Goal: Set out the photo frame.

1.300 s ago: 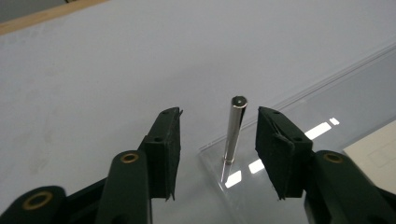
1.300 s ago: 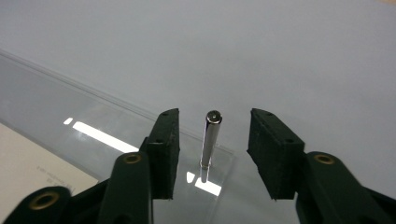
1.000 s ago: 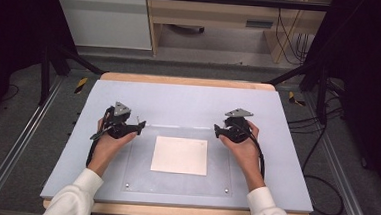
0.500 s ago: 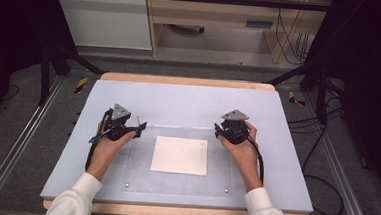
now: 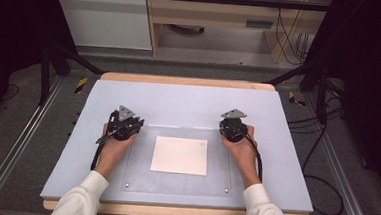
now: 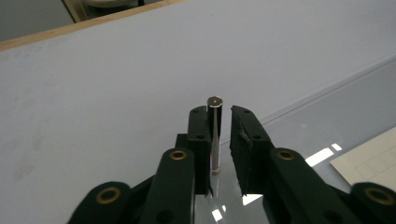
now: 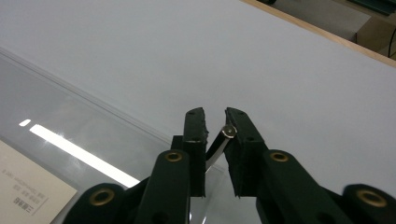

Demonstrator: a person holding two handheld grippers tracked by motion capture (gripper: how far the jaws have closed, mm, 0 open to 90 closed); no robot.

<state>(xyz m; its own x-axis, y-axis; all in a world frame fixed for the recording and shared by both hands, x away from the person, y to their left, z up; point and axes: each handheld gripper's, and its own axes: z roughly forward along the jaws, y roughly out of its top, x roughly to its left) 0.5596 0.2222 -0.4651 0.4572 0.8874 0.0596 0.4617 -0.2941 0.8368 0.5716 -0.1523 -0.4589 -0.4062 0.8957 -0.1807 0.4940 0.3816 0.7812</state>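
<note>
Left gripper (image 6: 217, 128), seen in the left gripper view, holds a thin metal pin (image 6: 215, 133) between its two black jaws. The pin's long axis runs along the jaws and away from the camera, with the flat round end face just past the jaw tips and the other end back between the jaws. It is a straight, plain, silver-grey cylinder with a smooth shaft — it lies against the left-hand jaw, and whether the right-hand jaw touches it cannot be told, so the jaws stand narrow about it.

Right gripper (image 7: 215, 122), in the right gripper view, carries a second metal pin (image 7: 219, 143) of the same silver-grey look. This one sits askew: its round end rests against the right-hand jaw near the tip, and the shaft slants down and back toward the left-hand jaw. The jaws are narrow, with the pin across the gap.

In the high view both grippers — left (image 5: 123, 123) and right (image 5: 233, 124) — sit over the pale blue-grey surface (image 5: 189, 102) at the far corners of a clear plate (image 5: 139, 174), on which a white sheet (image 5: 180, 155) lies. The pins are too small to make out there, and the print on the sheet cannot be read.
</note>
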